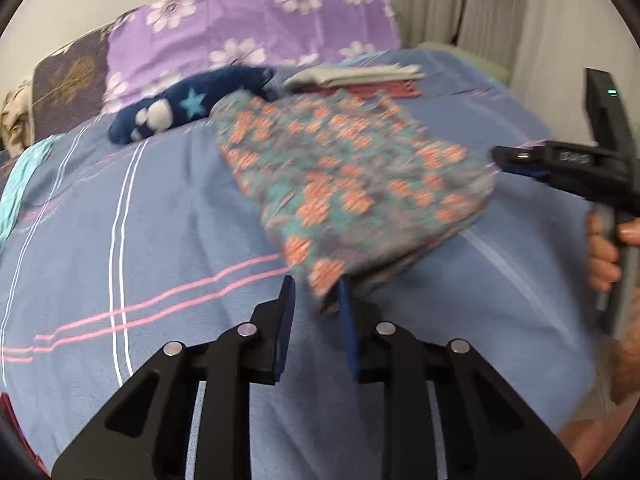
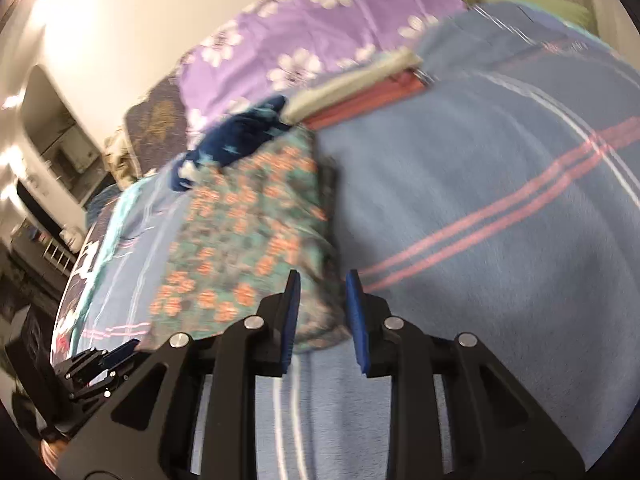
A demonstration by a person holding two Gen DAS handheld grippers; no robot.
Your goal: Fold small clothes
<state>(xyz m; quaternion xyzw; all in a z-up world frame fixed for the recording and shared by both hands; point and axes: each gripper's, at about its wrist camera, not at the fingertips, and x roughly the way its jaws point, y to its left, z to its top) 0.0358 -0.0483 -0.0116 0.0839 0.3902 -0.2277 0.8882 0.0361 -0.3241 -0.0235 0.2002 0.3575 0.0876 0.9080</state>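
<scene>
A small floral garment [image 1: 352, 184], teal with orange flowers, lies on the blue striped blanket [image 1: 160, 220]; it looks folded and is blurred by motion. My left gripper [image 1: 316, 308] is open, its jaws apart at the garment's near corner. My right gripper [image 2: 322, 300] is open too, its jaws apart at the garment's [image 2: 244, 232] near edge. The right gripper also shows in the left wrist view [image 1: 520, 158], at the garment's right edge. The left gripper shows in the right wrist view [image 2: 116, 354], at the lower left.
A navy star-print garment [image 1: 180, 108] lies behind the floral one. A stack of folded clothes [image 1: 360, 78], grey over red, sits further back. A purple flowered pillow [image 1: 256, 28] lies at the head of the bed. A turquoise cloth [image 1: 20, 184] lies at the left.
</scene>
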